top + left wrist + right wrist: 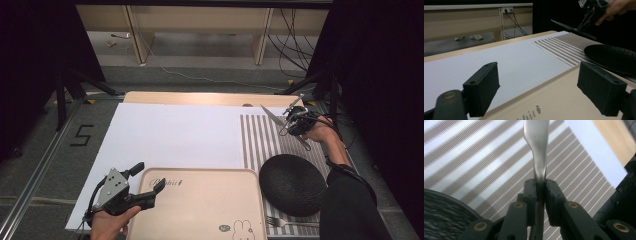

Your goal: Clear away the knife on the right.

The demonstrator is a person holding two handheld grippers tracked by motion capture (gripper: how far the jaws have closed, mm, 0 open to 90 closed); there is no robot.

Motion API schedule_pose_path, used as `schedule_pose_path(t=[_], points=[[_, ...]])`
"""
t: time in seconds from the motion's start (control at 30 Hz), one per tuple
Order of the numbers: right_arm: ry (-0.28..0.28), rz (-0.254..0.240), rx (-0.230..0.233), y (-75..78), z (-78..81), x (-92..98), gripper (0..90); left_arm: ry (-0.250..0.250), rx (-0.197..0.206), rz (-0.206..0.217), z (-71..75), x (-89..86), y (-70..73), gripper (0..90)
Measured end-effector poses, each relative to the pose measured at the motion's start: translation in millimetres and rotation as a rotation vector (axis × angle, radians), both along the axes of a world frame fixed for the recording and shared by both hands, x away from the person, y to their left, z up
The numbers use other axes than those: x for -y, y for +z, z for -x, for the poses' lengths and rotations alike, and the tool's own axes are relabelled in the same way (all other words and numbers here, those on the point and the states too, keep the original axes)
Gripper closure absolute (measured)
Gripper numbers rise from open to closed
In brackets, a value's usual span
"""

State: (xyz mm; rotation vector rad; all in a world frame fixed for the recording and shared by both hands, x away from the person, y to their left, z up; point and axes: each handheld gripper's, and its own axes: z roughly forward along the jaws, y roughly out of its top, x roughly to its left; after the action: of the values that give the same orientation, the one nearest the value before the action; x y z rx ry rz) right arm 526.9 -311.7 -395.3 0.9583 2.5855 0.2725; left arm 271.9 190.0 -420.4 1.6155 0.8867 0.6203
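Note:
My right gripper (294,121) hangs above the far right of the striped placemat (256,140), shut on the handle of a metal knife (271,115). In the right gripper view the pads (552,195) pinch the knife (537,145), whose blade points away over the stripes. From the left gripper view, the knife (566,26) shows level in the air. My left gripper (149,176) is open at the near left, one finger over the left rim of the beige tray (200,210) and the other beside it, with nothing between its jaws.
A black textured plate (292,184) sits on the near end of the placemat, with a fork (285,221) beside it at the front edge. A white sheet (175,130) covers the wooden table (200,97). Dark stands and cables surround the table.

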Motion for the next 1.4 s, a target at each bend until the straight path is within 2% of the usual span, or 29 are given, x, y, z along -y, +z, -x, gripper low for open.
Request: schedule_pose_path(t=[0.1, 0.27, 0.4, 0.53, 0.67, 0.8, 1.07, 1.17, 1.27, 1.4], points=[[0.001, -0.05, 0.01, 12.0, 6.3, -5.0, 80.4, 0.001, 0.001, 0.0, 0.0, 0.2, 0.1, 17.0], [0.03, -0.133, 0.057, 30.1, 17.8, -14.7, 80.5, 0.0, -0.001, -0.004, 0.1, 0.9, -0.4, 16.9], [0.049, -0.232, 0.074, 42.6, 29.7, -25.9, 80.5, 0.0, -0.003, -0.004, -0.2, 0.9, -0.5, 16.9], [0.061, -0.26, 0.074, 46.3, 37.2, -34.7, 80.5, 0.002, -0.003, -0.003, -0.2, 0.5, -0.4, 17.0], [0.082, -0.309, 0.071, 50.7, 48.9, -46.0, 80.4, 0.001, -0.001, -0.004, 0.3, 0.8, -0.3, 16.9], [0.115, -0.382, 0.067, 54.0, 64.3, -56.5, 80.5, 0.003, -0.002, -0.003, -0.1, 0.6, -0.6, 16.9], [0.182, -0.461, 0.061, 50.4, 94.1, -78.7, 80.5, 0.003, 0.001, -0.008, 0.7, 0.6, -0.4, 16.9], [0.193, -0.49, 0.039, 45.8, 102.6, -85.4, 80.5, 0.004, 0.001, -0.009, 0.6, 0.3, -0.5, 16.9], [0.205, -0.508, 0.036, 42.6, 110.6, -92.3, 80.5, 0.004, 0.003, -0.009, 0.6, 0.3, -0.4, 16.9], [0.218, -0.564, 0.026, 39.5, 123.5, -100.4, 80.5, 0.004, 0.006, -0.005, 1.2, -0.5, 0.1, 16.9]])
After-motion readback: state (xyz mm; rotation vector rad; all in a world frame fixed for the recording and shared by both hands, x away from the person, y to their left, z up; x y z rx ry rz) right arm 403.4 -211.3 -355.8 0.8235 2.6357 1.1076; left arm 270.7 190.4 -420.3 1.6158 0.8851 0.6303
